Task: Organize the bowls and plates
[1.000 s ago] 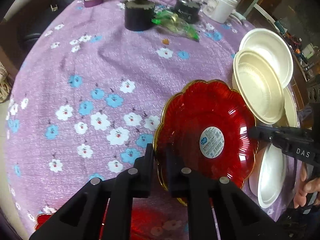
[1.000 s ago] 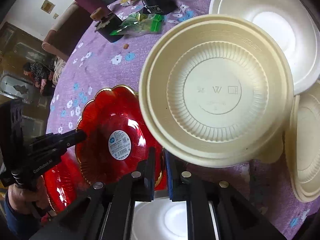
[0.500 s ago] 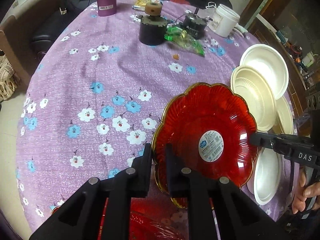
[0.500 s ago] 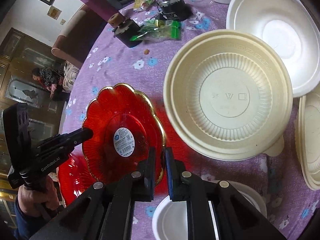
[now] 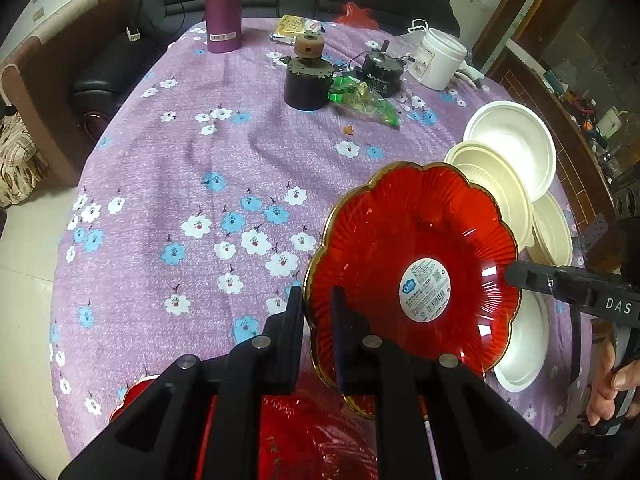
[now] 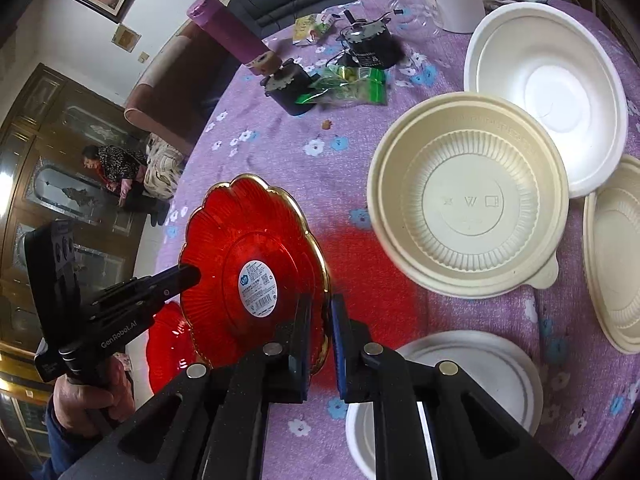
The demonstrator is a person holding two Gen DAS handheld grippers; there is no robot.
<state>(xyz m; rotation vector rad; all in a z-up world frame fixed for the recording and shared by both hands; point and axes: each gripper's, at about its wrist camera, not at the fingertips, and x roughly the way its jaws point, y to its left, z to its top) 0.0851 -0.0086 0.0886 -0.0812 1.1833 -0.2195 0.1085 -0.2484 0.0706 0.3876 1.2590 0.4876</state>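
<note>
Desk point(image 5: 168, 184) under purple floral cloth. Red plate point(image 5: 412, 280) is held tilted above the near desk, clamped at opposite rims: left claw point(image 5: 318, 308) on its near-left rim, right claw point(image 6: 320, 320) on the other. Cream bowl point(image 6: 468, 196) right of plate, overlapping white bowl point(image 6: 548, 76) beyond. Second red plate point(image 6: 168, 344) lies below, near edge.

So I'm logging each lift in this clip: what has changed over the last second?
The red scalloped plate, clamped at opposite rims by the left gripper and right gripper, has risen off the table and away from the cream ribbed bowl. Both grips are unchanged. The white bowls and the second red plate stayed put.
</note>
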